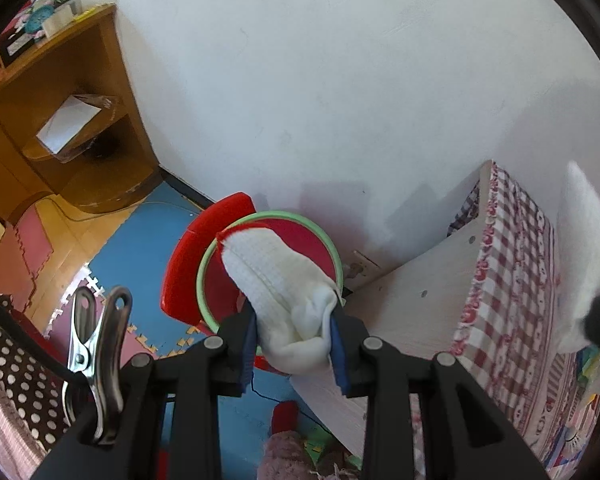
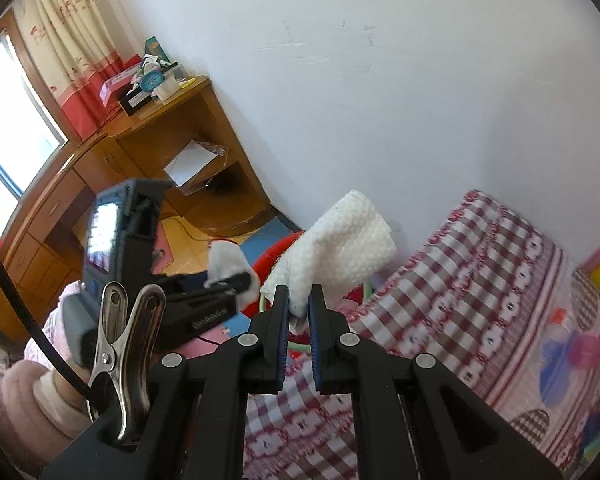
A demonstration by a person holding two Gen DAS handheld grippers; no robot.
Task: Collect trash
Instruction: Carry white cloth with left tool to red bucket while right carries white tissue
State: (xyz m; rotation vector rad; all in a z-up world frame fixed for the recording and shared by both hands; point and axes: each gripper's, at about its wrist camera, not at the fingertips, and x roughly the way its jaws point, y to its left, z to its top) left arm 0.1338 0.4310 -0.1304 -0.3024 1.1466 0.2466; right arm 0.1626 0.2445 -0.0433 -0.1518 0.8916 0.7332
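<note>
Left wrist view shows the left gripper (image 1: 294, 340) pinching a crumpled white paper towel (image 1: 276, 280) directly above the red round bin with a pale green rim (image 1: 204, 276) on blue foam floor (image 1: 140, 248), while the right gripper (image 2: 298, 312), farther back over the checked bedspread (image 2: 460, 280), clamps a second white tissue (image 2: 340, 240).

Black two-finger grippers with blue pads

The left gripper (image 1: 294, 344) and right gripper (image 2: 299, 326) are showing black arms, silver rivets, blue ribbed pads, a steel spring clip (image 2: 126, 364) clamping a black cable; a fuzzy pink sleeve (image 2: 16, 412) is covering the person's forearm.
</note>
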